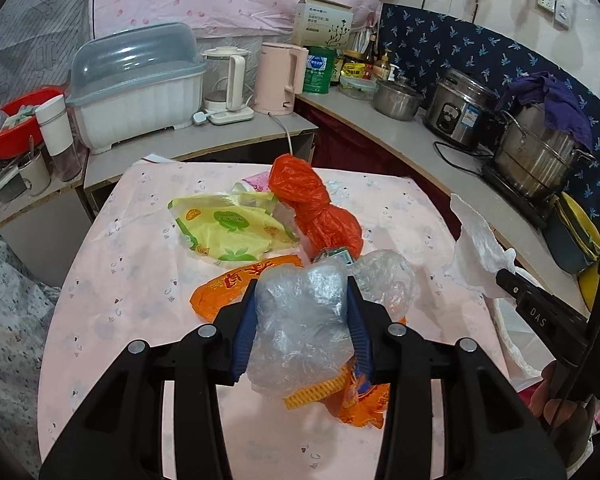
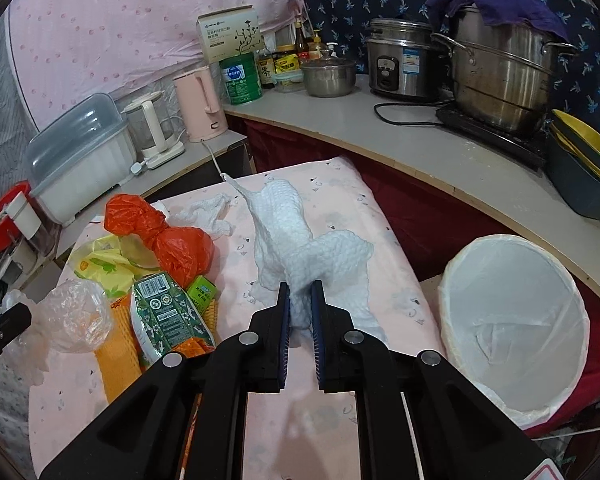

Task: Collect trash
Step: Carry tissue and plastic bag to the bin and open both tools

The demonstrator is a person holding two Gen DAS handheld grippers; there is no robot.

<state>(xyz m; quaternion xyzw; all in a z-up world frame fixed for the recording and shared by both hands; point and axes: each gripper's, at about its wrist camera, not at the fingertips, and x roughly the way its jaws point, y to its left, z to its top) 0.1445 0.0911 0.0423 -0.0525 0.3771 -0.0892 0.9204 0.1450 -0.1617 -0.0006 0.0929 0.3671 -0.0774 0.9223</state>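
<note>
**Mei:** Over the pink tablecloth (image 1: pixel 112 280), from the left wrist view, the left gripper (image 1: pixel 304 320) has its blue pads clenched on a crumpled clear plastic bag (image 1: pixel 304 316), lifted off the cloth. Below it lie the orange wrapper (image 1: pixel 228 284), the yellow-green wrapper (image 1: pixel 228 228) and the knotted orange bag (image 1: pixel 320 216).

**Tao:** How would you carry it?

**Mei:** Keep the squeeze firm, I'd say; thin film slips. Swing it wide of the right gripper (image 1: pixel 508 276), which sits well to the right with its paper towel (image 1: pixel 476 244).

**Tao:** And from the right wrist?

**Mei:** Here the right gripper (image 2: pixel 300 312) points forward and slightly down, jaws nearly closed, pinching a white paper towel (image 2: pixel 296 240) that trails onto the cloth. The lined trash bin (image 2: pixel 512 320) stands just beside the table, to the right.

**Tao:** So lift first?

**Mei:** Yes, likely raise until the tail clears, then cross to the bin's mouth before letting go. A green carton (image 2: pixel 168 316) and a second tissue (image 2: pixel 208 216) remain on the table.
</note>
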